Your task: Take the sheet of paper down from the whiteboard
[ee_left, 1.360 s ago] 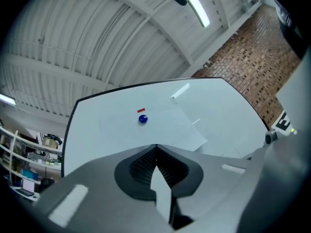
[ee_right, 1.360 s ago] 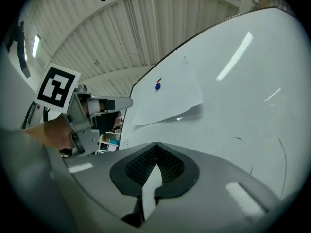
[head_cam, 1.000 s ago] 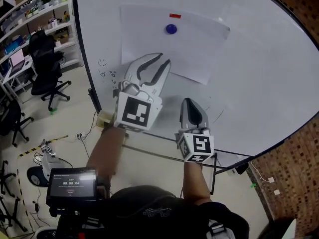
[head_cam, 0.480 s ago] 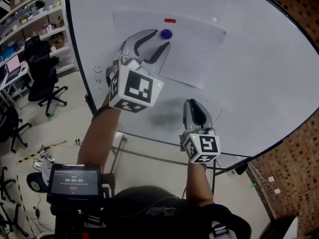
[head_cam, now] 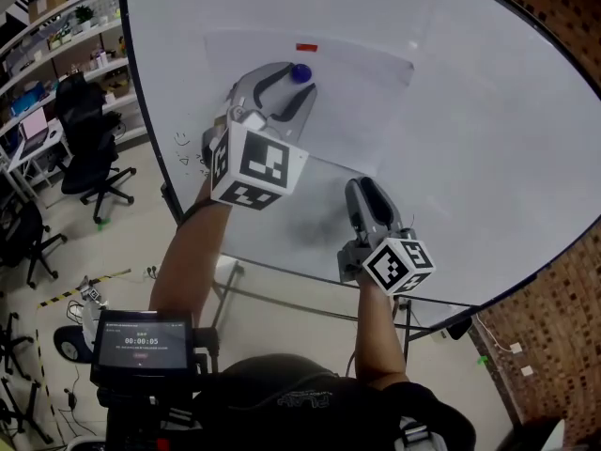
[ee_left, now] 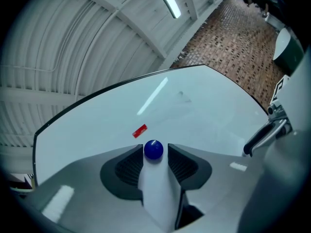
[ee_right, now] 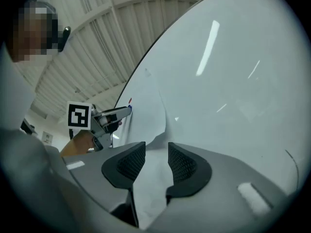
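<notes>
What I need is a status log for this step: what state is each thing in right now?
sheet of paper: flat on the whiteboard, not taken down.
blue magnet: on the paper, between the left jaws' tips.
red strip: stuck at the paper's top edge.
left gripper: jaws open, just been opening.
right gripper: jaws open, just been opening, gripping nothing; paper's lower corner just ahead.
whiteboard: upright.

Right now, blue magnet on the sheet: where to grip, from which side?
Best pinch the blue magnet across its round sides, coming up from below along the sheet: it is a ball standing proud of the whiteboard.
</notes>
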A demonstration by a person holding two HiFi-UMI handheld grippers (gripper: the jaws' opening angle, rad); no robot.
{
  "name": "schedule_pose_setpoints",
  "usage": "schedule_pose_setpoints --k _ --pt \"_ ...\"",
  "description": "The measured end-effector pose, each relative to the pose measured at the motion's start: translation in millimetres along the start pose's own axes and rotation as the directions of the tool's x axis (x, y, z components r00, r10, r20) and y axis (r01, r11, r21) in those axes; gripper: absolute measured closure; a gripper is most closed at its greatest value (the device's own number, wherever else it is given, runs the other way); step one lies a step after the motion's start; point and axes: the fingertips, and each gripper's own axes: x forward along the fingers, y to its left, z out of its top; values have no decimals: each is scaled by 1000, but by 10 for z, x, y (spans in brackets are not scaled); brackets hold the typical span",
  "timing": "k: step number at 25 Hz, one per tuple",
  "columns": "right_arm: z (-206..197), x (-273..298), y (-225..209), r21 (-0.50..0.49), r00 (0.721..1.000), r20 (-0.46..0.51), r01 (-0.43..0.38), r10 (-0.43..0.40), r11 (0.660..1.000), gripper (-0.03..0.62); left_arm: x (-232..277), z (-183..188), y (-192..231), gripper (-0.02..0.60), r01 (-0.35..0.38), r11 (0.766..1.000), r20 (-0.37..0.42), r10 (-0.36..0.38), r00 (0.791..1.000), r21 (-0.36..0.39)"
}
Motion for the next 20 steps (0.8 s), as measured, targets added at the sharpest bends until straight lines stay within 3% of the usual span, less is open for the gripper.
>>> schedule_pose_setpoints --k 10,20 --pt "321 201 221 107 990 27 -143 141 984 433 -28 60 76 428 -6 999 16 7 1000 -41" --pt "537 211 235 185 980 103 -186 170 965 463 -35 85 79 440 14 1000 28 -14 1000 -25"
